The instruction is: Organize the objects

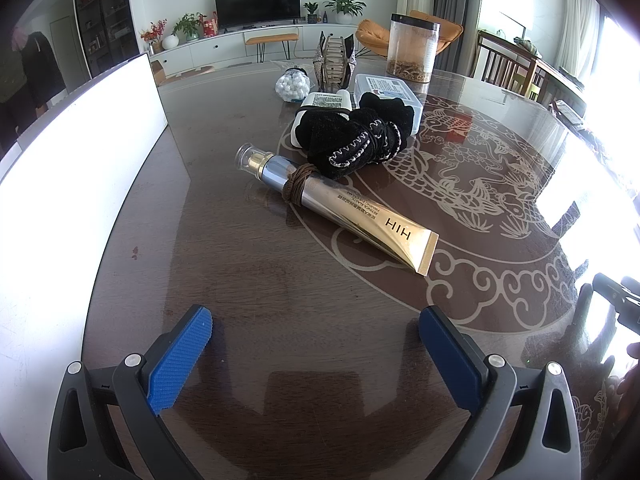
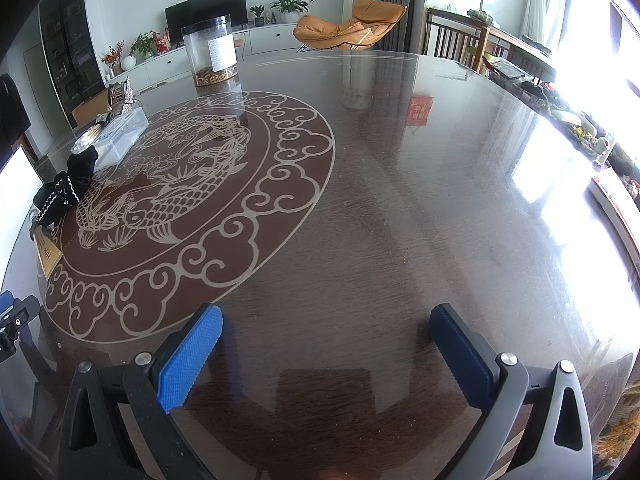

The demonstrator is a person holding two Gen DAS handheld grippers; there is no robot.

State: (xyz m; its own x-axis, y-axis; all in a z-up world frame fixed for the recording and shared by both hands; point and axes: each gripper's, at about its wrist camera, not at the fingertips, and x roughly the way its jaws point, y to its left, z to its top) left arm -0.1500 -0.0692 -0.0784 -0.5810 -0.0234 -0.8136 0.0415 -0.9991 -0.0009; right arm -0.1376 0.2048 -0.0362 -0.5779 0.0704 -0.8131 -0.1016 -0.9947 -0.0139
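Observation:
A gold and silver cream tube (image 1: 340, 200) with a brown hair tie (image 1: 298, 184) wound around it lies on the dark glass table (image 1: 280, 300). Behind it sits a black scrunchie (image 1: 356, 140) on a white box (image 1: 320, 104). My left gripper (image 1: 316, 332) is open and empty, well short of the tube. My right gripper (image 2: 326, 332) is open and empty over bare table. The tube's end (image 2: 48, 258) and the scrunchie (image 2: 66, 190) show at the left edge of the right wrist view.
A white board (image 1: 80, 160) stands at the left. At the back are a bag of white balls (image 1: 293, 86), a clear lidded box (image 1: 386, 92), a wooden rack (image 1: 335, 62) and a tall clear jar (image 1: 412, 48), also in the right wrist view (image 2: 210, 52).

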